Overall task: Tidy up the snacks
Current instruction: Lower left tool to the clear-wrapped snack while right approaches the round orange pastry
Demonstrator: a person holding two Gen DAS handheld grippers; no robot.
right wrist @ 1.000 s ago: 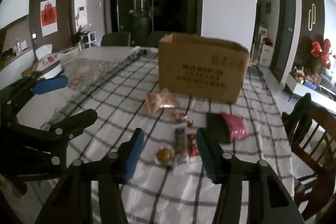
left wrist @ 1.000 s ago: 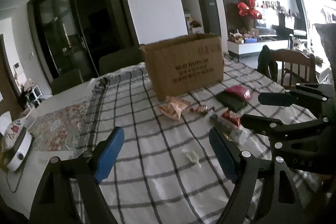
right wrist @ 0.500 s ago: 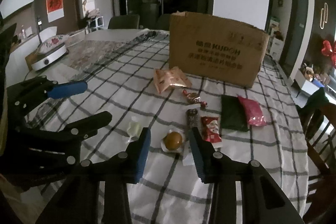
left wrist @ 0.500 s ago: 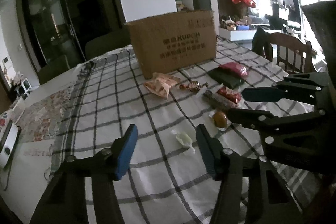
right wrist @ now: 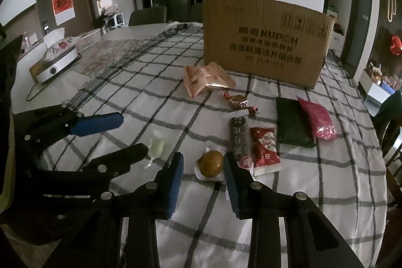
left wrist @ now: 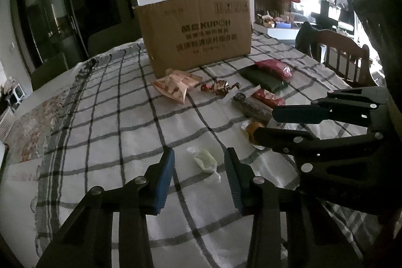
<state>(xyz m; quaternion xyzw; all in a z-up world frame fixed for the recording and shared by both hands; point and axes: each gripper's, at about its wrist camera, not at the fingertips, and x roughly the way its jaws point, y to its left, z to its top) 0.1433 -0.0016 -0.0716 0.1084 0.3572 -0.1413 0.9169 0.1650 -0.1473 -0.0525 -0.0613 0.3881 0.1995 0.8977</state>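
Right gripper jaws closing around round brown snack; pads not yet touching. Cardboard box stands beyond.

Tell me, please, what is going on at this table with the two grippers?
A person is sorting snacks beside a cardboard box. The left gripper is closing around a pale wrapped candy, and the right gripper is closing around a round brown wrapped snack. Neither is gripped yet; both lie on the checked tablecloth, like the other packets.
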